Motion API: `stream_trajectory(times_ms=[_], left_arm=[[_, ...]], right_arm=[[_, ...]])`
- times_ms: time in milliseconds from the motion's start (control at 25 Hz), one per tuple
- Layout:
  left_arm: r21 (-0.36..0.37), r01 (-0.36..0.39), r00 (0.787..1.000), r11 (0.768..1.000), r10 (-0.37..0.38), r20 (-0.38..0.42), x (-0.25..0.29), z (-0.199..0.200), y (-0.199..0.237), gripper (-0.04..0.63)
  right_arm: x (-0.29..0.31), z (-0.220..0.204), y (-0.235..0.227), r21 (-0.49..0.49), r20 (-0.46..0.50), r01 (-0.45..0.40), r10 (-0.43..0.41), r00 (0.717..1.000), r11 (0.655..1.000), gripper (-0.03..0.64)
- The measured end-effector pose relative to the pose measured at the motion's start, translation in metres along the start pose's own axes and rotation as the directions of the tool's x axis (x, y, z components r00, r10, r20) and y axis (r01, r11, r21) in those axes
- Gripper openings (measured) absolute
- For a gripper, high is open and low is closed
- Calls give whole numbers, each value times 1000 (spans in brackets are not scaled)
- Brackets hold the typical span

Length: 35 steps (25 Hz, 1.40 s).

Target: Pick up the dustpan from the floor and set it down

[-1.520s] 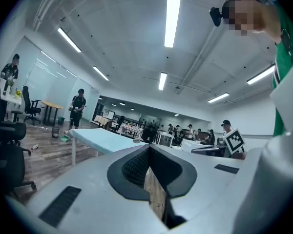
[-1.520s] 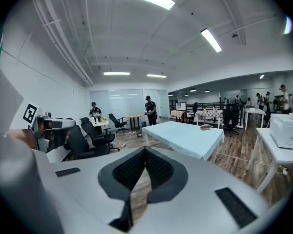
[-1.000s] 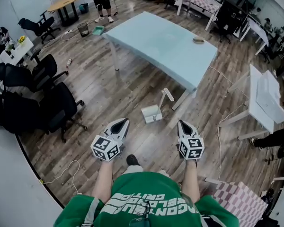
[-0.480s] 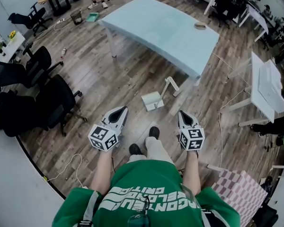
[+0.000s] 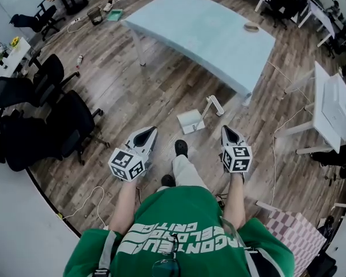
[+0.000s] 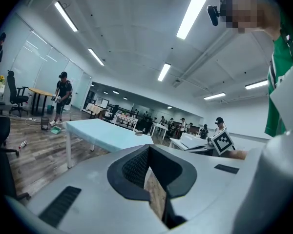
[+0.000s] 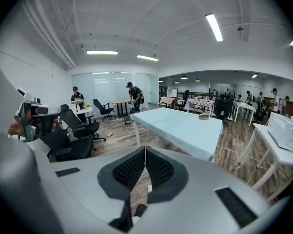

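We hold 2 grippers low in front of us, 1 in each hand, both pointing ahead over the wooden floor. The left gripper has its jaws brought together at the tips and grips nothing; only floor shows through the slit behind them. The right gripper is likewise closed and empty, its ribbed pads meeting at the front. The dustpan lies on the floor ahead of us, between the lines of the 2 grippers and apart from both. It is white, and its long handle angles toward the near edge of the pale blue table. Our shoe stands just short of it.
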<state>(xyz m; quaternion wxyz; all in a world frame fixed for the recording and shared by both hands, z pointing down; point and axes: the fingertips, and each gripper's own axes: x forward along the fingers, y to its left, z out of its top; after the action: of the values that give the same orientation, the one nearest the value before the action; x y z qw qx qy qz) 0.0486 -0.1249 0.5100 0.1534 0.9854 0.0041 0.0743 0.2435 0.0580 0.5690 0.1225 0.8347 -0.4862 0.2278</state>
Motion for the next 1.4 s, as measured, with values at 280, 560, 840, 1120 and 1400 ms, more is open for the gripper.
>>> stream_trajectory(times_ms=[280, 560, 840, 1120, 1400], left_arm=[[7, -26, 998, 1000, 26, -49, 53, 11, 38, -6], [49, -34, 994, 998, 39, -104, 114, 15, 60, -6], [46, -40, 988, 998, 46, -148, 158, 10, 71, -6], [27, -51, 980, 998, 55, -192, 191, -2, 78, -6], [12, -62, 971, 998, 63, -230, 216, -12, 90, -6]], right_arm=[[69, 12, -28, -2, -56, -28, 27, 998, 1000, 9], [136, -2, -55, -72, -167, -49, 36, 985, 996, 11], [204, -48, -76, -101, -364, -132, 86, 927, 986, 146], [266, -90, -99, -142, -524, -161, 63, 849, 977, 193], [312, -114, -105, -110, -673, -189, 67, 736, 976, 207]])
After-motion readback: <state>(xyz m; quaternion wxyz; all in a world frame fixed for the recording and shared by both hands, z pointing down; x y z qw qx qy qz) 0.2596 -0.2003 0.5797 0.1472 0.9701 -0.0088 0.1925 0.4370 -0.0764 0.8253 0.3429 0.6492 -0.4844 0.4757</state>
